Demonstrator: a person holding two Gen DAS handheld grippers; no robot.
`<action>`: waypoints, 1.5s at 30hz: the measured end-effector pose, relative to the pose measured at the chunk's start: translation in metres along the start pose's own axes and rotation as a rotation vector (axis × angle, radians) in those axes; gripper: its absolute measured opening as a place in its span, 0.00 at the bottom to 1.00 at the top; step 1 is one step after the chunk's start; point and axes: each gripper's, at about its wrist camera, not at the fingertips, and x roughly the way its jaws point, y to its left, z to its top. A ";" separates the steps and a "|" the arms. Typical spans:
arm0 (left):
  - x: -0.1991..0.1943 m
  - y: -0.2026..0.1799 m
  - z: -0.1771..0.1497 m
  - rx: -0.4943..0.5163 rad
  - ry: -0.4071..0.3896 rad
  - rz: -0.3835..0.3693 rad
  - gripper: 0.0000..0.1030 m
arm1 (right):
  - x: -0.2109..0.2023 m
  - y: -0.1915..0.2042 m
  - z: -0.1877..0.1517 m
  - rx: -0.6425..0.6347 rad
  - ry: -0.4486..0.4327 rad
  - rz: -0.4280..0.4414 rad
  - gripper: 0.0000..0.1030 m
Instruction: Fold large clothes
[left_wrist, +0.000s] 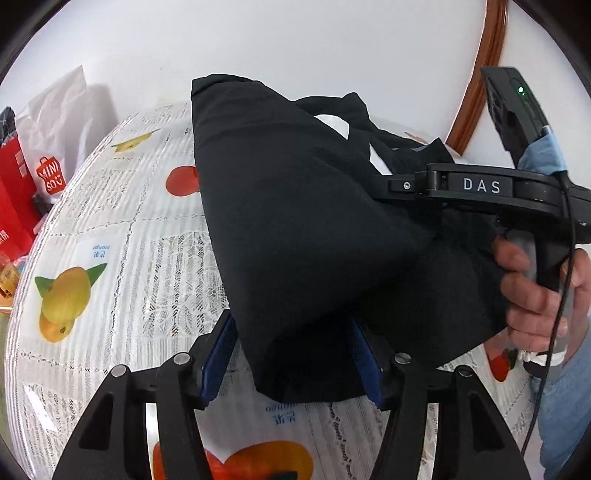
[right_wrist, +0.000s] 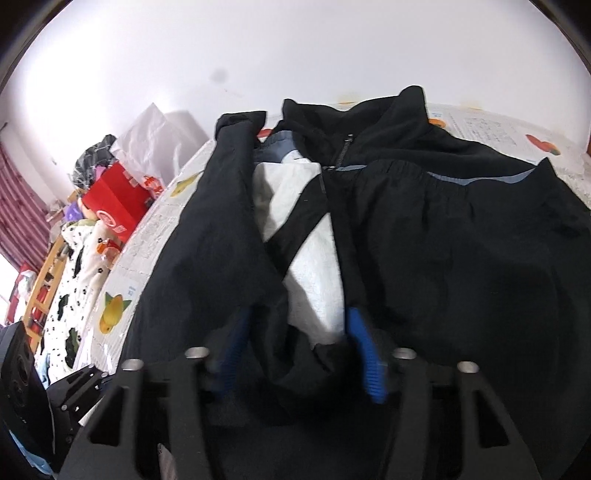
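A large black zip jacket (right_wrist: 443, 229) with white lining and grey trim lies on the table. In the left wrist view a thick fold of the jacket (left_wrist: 303, 229) hangs lifted between my left gripper's (left_wrist: 291, 343) blue pads, jaws wide apart around it. The right gripper shows there at the right (left_wrist: 402, 186), held by a hand, its tips hidden in the cloth. In the right wrist view my right gripper (right_wrist: 295, 332) has its blue pads spread around the jacket's front edge and lining (right_wrist: 317, 280).
The table carries a fruit-print lace cloth (left_wrist: 122, 229). A red MINISO bag (left_wrist: 48, 177) and a white bag stand at its far left. A red box (right_wrist: 114, 206), a patterned blanket and a wooden chair sit left of the table. A white wall is behind.
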 end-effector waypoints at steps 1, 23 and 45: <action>0.002 -0.002 0.001 0.005 -0.001 0.010 0.57 | -0.001 0.001 0.000 -0.007 -0.006 -0.009 0.29; 0.014 -0.014 0.005 0.048 0.004 0.086 0.63 | -0.122 -0.042 -0.073 -0.030 -0.295 -0.125 0.05; -0.016 -0.024 0.005 0.065 -0.022 0.023 0.61 | -0.107 -0.065 -0.084 -0.011 -0.189 -0.169 0.44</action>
